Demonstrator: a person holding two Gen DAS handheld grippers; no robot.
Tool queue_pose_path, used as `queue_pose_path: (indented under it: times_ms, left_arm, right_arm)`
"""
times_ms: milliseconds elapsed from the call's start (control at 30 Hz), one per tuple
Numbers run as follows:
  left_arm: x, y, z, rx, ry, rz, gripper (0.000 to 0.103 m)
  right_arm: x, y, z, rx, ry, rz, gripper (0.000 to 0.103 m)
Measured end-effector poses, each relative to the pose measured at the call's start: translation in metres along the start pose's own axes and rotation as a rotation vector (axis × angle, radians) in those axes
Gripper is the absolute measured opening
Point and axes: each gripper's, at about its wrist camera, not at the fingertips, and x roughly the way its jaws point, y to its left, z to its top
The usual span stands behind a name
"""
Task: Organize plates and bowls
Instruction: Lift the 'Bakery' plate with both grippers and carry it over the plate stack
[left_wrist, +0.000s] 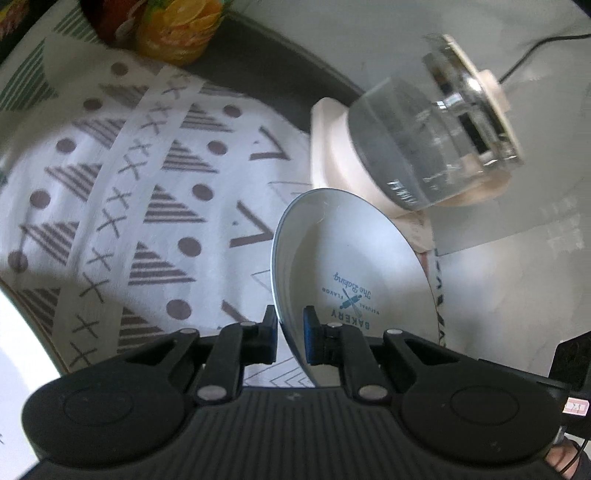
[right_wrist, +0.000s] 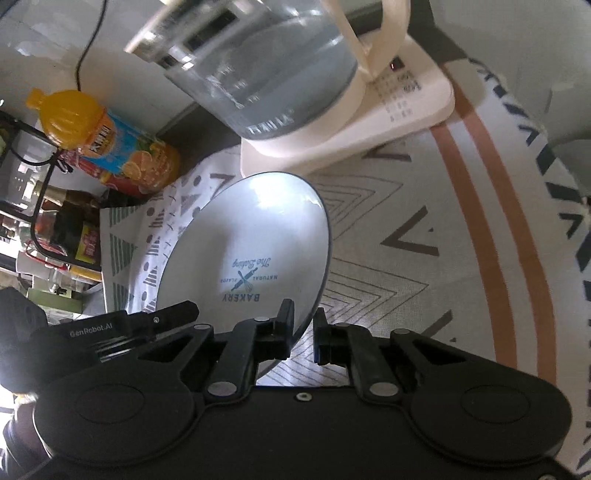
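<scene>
White plate (left_wrist: 351, 266), printed "BAKERY", "NATURAL FLAVOR", "The Baking", is tilted above the patterned cloth (left_wrist: 155, 206) on the tabletop. Left gripper (left_wrist: 290, 338) and right gripper (right_wrist: 303, 334) each clench its near rim between their fingers. Glass kettle (right_wrist: 273, 70) on a cream base stands beyond. Orange juice bottle (right_wrist: 107, 136) far left; label unreadable.

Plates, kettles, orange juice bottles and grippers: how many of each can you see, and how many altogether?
plate: 1
kettle: 1
juice bottle: 1
grippers: 2, the left gripper and the right gripper
Total: 5
</scene>
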Motion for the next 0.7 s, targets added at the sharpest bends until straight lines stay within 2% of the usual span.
queue_pose_path:
  times_ms: [267,533,567,700]
  left_arm:
    - [-0.027,-0.001,0.004,0.062,-0.007,-0.048,0.012]
    - [-0.063,0.028,0.011,0.091,-0.015,-0.053,0.012]
    - [-0.068,0.033,0.013,0.087,0.048,-0.062,0.012]
    - [-0.091,0.055,0.014,0.089,0.046,-0.050,0.012]
  right_arm:
    - [-0.028,0.027,-0.012,-0.002,-0.080,-0.019,0.010]
    - [-0.029,0.065,-0.040,-0.001,-0.130,-0.026,0.010]
    - [-0.027,0.071,-0.044,0.000,-0.133,-0.025,0.010]
    - [-0.022,0.093,-0.061,0.005,-0.135,-0.022,0.010]
